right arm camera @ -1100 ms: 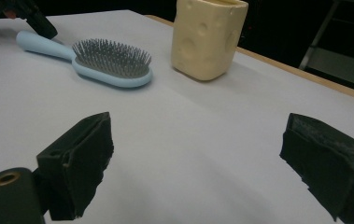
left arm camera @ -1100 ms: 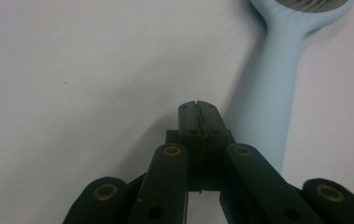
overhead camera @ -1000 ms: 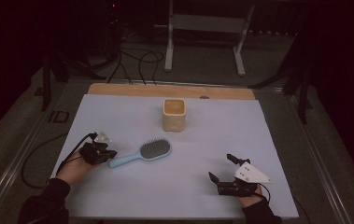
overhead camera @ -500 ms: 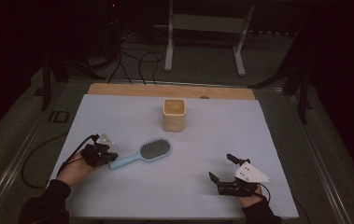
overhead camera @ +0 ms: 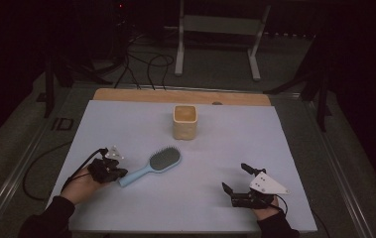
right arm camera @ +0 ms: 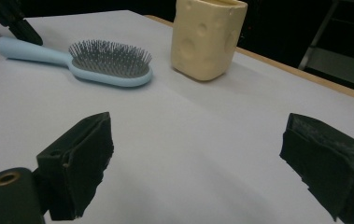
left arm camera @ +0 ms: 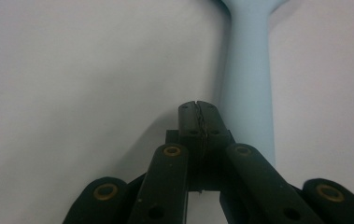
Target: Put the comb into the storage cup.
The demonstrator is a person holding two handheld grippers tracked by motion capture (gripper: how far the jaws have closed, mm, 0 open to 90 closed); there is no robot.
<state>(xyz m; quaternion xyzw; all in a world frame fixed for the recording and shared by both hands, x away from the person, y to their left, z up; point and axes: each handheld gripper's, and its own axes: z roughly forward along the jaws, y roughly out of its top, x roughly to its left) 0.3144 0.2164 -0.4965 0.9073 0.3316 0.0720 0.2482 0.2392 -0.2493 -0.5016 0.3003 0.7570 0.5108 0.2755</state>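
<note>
Left gripper point(left arm camera: 197, 106) jaws are together with nothing between them, sitting just beside the end of the hairbrush point(overhead camera: 152, 166) handle rather than around it. In the left gripper view the light blue handle runs up past the right side of the tips; we can't tell whether it touches them.

Against the earlier frames little has changed: the left gripper point(overhead camera: 107, 168) has edged slightly along the handle end, and the hairbrush lies on the desk point(overhead camera: 284, 163) at the same angle, bristles up, head pointing toward the cup point(overhead camera: 184, 121). So we judge no grasp yet. The jaws would need to open and straddle the handle before any lift.

Right gripper point(overhead camera: 236, 179) jaws are wide apart and empty, resting low at the near right of the desk, well apart from the hairbrush. It hasn't shifted over the last second. Its view looks across to the hairbrush point(right arm camera: 93, 61) and the cream cup point(right arm camera: 207, 37) behind it.

The cup stands upright near the far middle, untouched.
</note>
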